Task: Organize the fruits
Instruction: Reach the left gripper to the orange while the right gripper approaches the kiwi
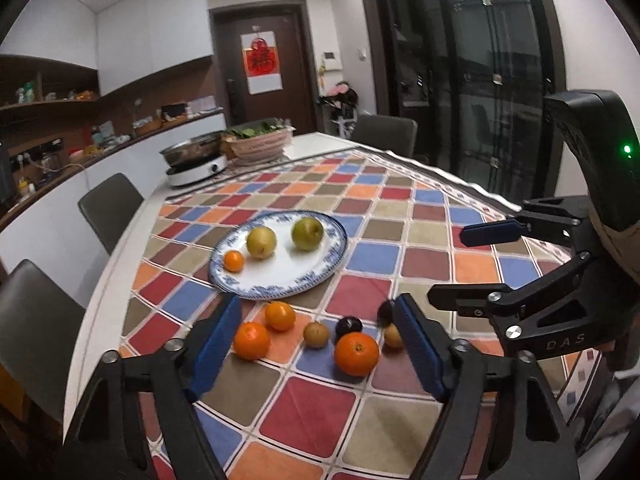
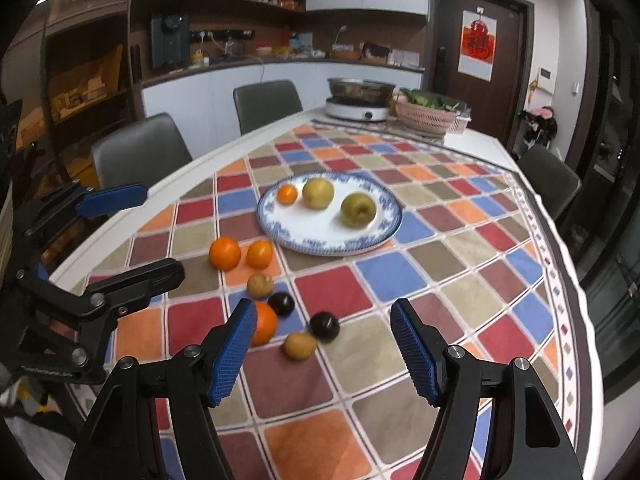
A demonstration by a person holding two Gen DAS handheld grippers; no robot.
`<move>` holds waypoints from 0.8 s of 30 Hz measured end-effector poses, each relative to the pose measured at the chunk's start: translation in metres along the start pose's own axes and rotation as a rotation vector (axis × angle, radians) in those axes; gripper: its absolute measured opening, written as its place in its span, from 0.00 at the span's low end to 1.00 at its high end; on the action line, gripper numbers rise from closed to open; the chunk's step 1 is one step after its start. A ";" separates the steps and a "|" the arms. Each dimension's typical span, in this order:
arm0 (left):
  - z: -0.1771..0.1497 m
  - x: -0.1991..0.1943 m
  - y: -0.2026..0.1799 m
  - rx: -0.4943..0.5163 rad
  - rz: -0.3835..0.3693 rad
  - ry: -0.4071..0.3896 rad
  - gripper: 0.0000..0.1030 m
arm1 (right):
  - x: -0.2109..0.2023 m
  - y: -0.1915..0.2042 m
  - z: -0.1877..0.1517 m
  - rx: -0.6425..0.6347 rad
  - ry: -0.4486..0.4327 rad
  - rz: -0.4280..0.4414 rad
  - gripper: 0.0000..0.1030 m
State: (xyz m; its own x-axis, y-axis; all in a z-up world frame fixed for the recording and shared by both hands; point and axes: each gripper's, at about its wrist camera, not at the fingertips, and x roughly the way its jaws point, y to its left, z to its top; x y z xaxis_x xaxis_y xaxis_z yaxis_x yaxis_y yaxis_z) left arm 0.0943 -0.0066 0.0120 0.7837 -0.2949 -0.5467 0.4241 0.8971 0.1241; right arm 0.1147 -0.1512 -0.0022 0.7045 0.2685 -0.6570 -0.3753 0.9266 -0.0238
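Both the left gripper (image 1: pixel 316 344) and right gripper (image 2: pixel 324 348) hover with fingers apart above loose oranges (image 1: pixel 356 353); the blue-rimmed white plate (image 1: pixel 316 268) lies at 12 o'clock.

The blue-patterned white porcelain plate (image 2: pixel 382 227) sits near the middle of the table (image 2: pixel 484 142), on the multicoloured checked tablecloth (image 2: pixel 460 288). On the plate lie a small round orange mandarin (image 2: pixel 287 194) and two round yellow-green pears (image 2: pixel 318 193) (image 2: pixel 358 210) in a row. On the cloth between the plate and the near table edge lie three orange citrus fruits (image 2: pixel 225 253) (image 2: pixel 259 254) (image 2: pixel 266 324), two dark round plums (image 2: pixel 281 303) (image 2: pixel 325 326) and two small brown round fruits (image 2: pixel 260 285) (image 2: pixel 300 345). At the far table edge stand a steel pot on a white cooker (image 2: pixel 358 102) and a pink woven basket of greens (image 2: pixel 426 118).
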 end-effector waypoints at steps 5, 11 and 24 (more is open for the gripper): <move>-0.008 0.013 -0.005 0.038 -0.044 0.043 0.64 | 0.017 0.003 -0.011 -0.025 0.042 0.018 0.65; -0.019 0.034 -0.008 0.066 -0.087 0.100 0.61 | 0.037 0.005 -0.020 -0.048 0.094 0.031 0.57; -0.038 0.068 -0.013 0.140 -0.166 0.181 0.56 | 0.071 0.014 -0.032 -0.116 0.167 0.069 0.45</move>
State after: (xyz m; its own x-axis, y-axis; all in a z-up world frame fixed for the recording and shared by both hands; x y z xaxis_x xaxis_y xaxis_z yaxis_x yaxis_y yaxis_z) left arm 0.1252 -0.0257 -0.0584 0.6102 -0.3590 -0.7062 0.6079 0.7838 0.1268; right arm 0.1399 -0.1277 -0.0732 0.5689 0.2740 -0.7754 -0.4930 0.8683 -0.0549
